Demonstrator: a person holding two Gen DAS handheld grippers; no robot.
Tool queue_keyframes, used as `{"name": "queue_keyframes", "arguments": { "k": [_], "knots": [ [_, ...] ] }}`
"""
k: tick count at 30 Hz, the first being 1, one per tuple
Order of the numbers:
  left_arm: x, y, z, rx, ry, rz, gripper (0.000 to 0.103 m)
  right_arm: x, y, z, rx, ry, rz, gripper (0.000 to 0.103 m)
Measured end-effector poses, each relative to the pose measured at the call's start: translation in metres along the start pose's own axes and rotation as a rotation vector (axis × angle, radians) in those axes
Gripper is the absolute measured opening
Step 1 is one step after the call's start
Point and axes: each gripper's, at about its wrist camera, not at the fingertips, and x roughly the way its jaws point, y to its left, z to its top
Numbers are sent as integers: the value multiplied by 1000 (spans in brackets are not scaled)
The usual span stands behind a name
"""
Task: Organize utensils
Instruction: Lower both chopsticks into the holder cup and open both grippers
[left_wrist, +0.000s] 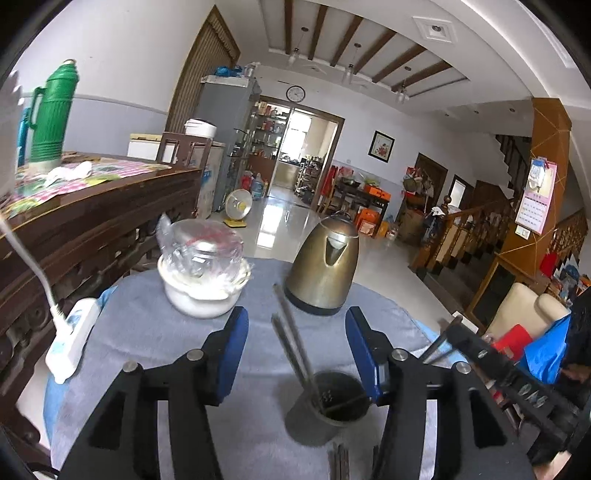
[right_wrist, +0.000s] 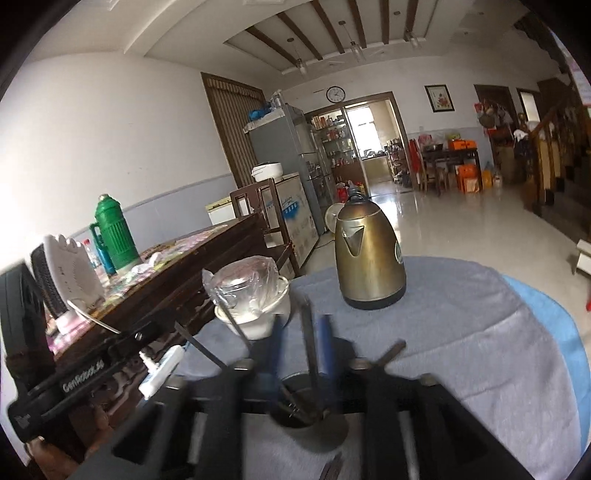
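A dark round utensil cup (left_wrist: 338, 400) stands on the grey cloth, with two dark chopsticks (left_wrist: 291, 339) leaning out of it to the upper left. My left gripper (left_wrist: 297, 332) is open, its blue pads either side of the chopsticks, above and behind the cup. More chopsticks (left_wrist: 340, 461) lie on the cloth at the bottom edge. In the right wrist view the cup (right_wrist: 303, 410) sits just under my right gripper (right_wrist: 301, 332), whose blue pads are close together around a chopstick (right_wrist: 308, 343) standing in the cup. The view is blurred.
A brass-coloured kettle (left_wrist: 325, 266) stands behind the cup, and a white pot with a plastic-wrapped glass lid (left_wrist: 203, 269) to its left. A white power strip (left_wrist: 72, 338) lies at the table's left edge. A dark wooden sideboard (left_wrist: 92, 221) with a green thermos (left_wrist: 51, 114) stands left.
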Motion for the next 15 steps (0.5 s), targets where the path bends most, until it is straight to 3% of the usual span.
{"name": "queue_keyframes", "arguments": {
  "k": [1,2,9,15],
  "knots": [
    [-5,3,-4,2,10,10,56,-8,-2,-1,18,-12,12,70],
    [-12,5,-9,5,20,25,56,-18,-5,-4,34,-37,25,73],
    [-40,10,-44,-2,142,88,62,-70,-6,-17,48,-120,13,73],
    [-46,3,-73,-9,281,112,66,-93,-14,-40,59,-75,-31,73]
  ]
}}
